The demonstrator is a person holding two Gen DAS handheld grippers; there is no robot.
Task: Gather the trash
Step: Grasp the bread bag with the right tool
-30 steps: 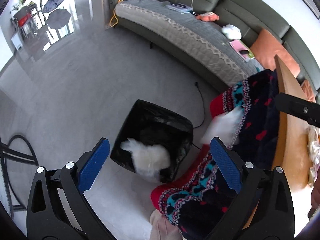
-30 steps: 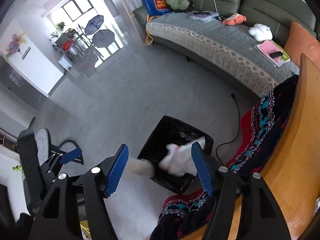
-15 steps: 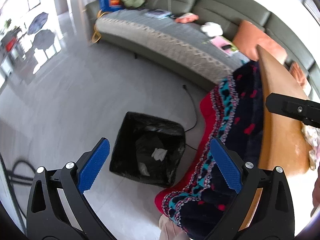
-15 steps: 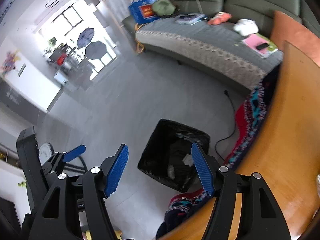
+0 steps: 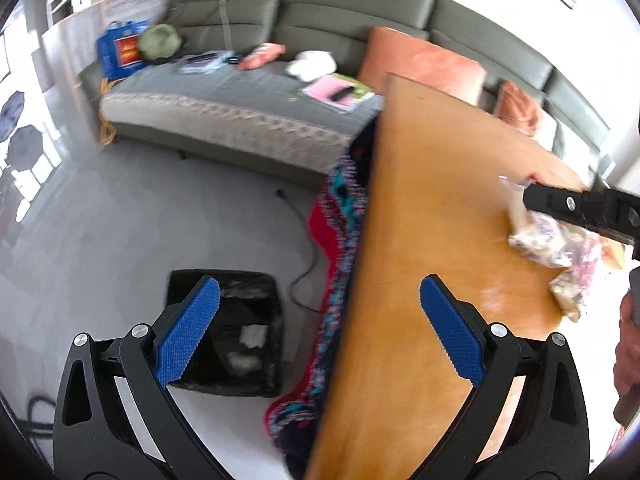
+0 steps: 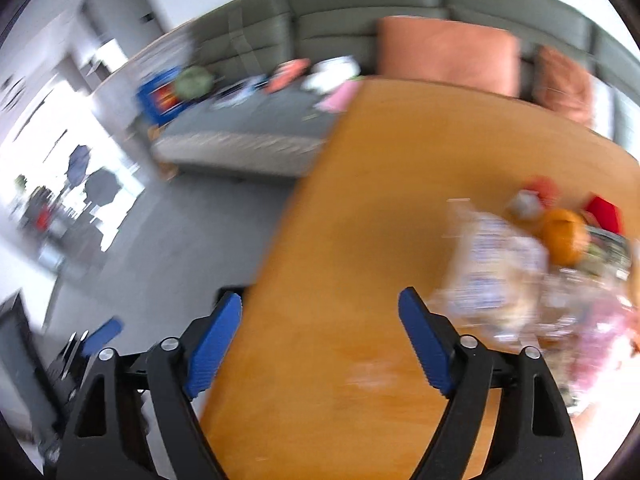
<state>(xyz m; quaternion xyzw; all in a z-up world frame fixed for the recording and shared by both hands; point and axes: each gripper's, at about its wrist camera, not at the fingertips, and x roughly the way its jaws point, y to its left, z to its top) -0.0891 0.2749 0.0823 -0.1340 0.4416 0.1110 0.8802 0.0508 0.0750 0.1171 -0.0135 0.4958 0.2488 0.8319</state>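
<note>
A black-lined trash bin [image 5: 248,320] stands on the floor beside the wooden table [image 5: 420,240], with white crumpled trash [image 5: 252,336] inside. My left gripper [image 5: 320,320] is open and empty, above the table's left edge and the bin. My right gripper [image 6: 320,340] is open and empty over the table [image 6: 360,240]. A pile of crumpled plastic wrappers [image 6: 500,272] lies on the table to its right, blurred. The same wrappers [image 5: 548,240] show at the right of the left wrist view, partly behind the right gripper's black finger [image 5: 576,204].
A patterned red and blue blanket [image 5: 340,240] hangs off the table's left edge above a black cable [image 5: 300,280]. An orange fruit [image 6: 564,232] and red items sit behind the wrappers. A grey-green sofa [image 5: 240,92] with cushions and clutter runs along the back.
White trash dropped into the bin a second ago. Both grippers, open, have swung up and right from the bin toward the table and the wrapper pile.
</note>
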